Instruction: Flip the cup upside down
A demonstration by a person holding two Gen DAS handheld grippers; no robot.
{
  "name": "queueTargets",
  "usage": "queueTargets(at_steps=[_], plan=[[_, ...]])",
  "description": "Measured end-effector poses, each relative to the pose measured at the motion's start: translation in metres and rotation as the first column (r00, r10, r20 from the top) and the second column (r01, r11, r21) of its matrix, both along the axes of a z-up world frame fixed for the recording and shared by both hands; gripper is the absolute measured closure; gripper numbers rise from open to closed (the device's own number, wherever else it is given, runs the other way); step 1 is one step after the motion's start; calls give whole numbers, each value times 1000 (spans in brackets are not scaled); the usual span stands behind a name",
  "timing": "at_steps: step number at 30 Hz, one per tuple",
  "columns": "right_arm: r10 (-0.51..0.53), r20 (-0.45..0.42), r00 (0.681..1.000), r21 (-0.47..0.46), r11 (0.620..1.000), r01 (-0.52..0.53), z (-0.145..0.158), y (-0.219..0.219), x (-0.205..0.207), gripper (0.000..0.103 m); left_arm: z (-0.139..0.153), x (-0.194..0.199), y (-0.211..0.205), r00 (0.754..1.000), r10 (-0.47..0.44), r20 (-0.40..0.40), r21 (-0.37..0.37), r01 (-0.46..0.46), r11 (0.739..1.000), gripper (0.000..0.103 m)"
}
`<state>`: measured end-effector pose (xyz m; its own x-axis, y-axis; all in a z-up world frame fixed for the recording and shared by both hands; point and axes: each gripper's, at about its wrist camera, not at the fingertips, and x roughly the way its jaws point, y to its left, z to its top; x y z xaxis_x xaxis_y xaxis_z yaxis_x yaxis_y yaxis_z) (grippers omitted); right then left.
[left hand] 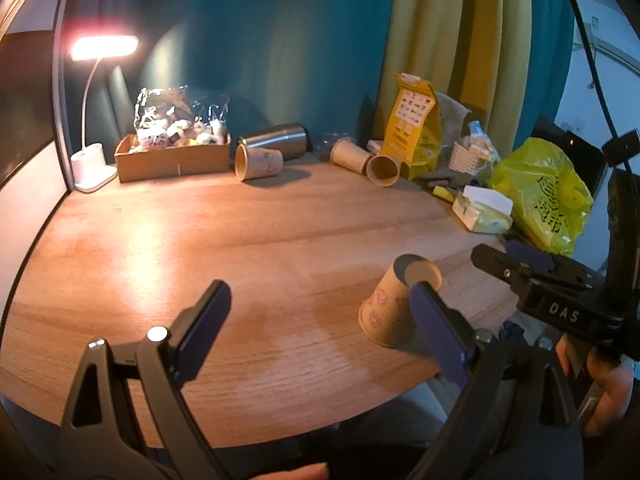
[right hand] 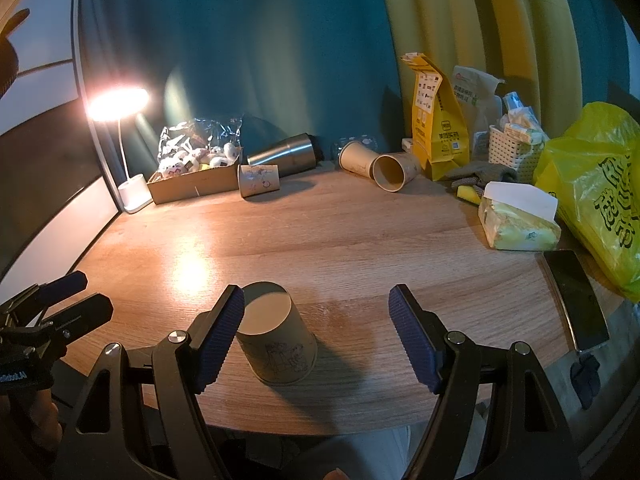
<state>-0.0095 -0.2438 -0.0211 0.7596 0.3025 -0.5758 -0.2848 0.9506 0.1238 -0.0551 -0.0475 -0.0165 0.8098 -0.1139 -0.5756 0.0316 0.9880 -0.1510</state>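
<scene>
A tan paper cup [right hand: 276, 340] with a printed drawing stands upside down, base up, near the table's front edge; it also shows in the left wrist view [left hand: 394, 310]. My right gripper [right hand: 316, 336] is open and empty, its left finger [right hand: 218, 340] right beside the cup, the cup partly between the jaws. My left gripper [left hand: 320, 332] is open and empty, to the left of the cup, its right finger [left hand: 438, 332] in front of the cup. Each gripper shows at the edge of the other's view.
Three paper cups [right hand: 259, 180] [right hand: 394, 172] [right hand: 356, 156] and a steel tumbler [right hand: 282, 155] lie on their sides at the back. A lit lamp [right hand: 118, 106], a cardboard box [right hand: 192, 184], yellow bags [right hand: 438, 132] [right hand: 600, 196], a tissue pack [right hand: 520, 224] and a phone [right hand: 576, 300] ring the wooden table [right hand: 320, 232].
</scene>
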Motion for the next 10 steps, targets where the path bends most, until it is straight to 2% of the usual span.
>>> queueTargets(at_steps=[10], plan=[[-1,-1,1000,1,1000,1,0,0,0,25,0,-3,-8,999,-35,7,-4,35,999,11]])
